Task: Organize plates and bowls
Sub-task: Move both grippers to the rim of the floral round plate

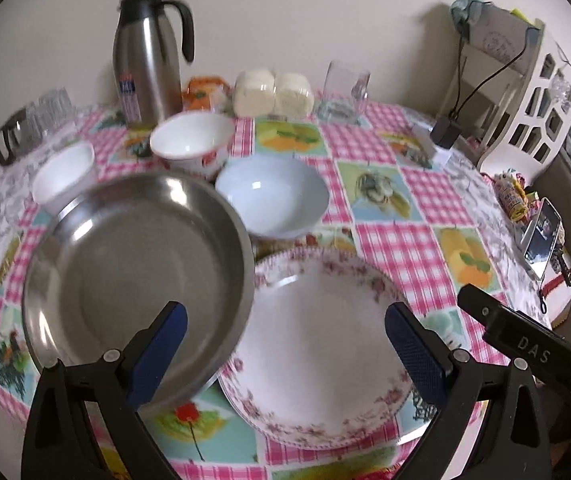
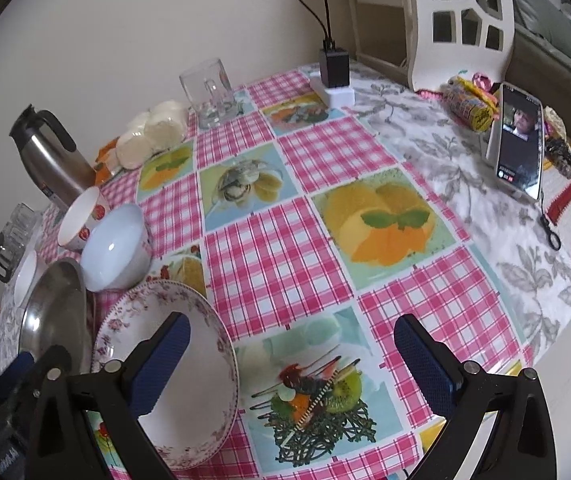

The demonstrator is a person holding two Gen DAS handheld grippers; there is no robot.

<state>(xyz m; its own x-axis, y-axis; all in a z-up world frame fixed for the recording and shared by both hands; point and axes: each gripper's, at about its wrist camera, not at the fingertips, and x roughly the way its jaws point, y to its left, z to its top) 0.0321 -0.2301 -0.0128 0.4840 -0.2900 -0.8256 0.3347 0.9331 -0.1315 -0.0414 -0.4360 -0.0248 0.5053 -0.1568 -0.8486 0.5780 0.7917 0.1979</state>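
Note:
A steel plate [image 1: 137,280] lies at the near left of the table, its right rim over the left edge of a floral plate [image 1: 325,344]. Behind them stand a pale blue bowl [image 1: 273,196], a white strawberry-print bowl [image 1: 191,140] and a small white bowl [image 1: 63,176]. My left gripper [image 1: 285,356] is open, one finger over the steel plate, the other at the floral plate's right edge. My right gripper [image 2: 293,364] is open above the tablecloth, its left finger over the floral plate [image 2: 165,360]. The steel plate [image 2: 53,312] and blue bowl [image 2: 115,248] show at the left.
A steel thermos [image 1: 145,56], wrapped white rolls [image 1: 271,92], a glass mug [image 1: 345,84] and small glasses [image 1: 37,120] line the back. At the right are a propped phone [image 2: 519,148], a charger block [image 2: 333,68], sweets [image 2: 469,104] and a white chair [image 2: 457,20].

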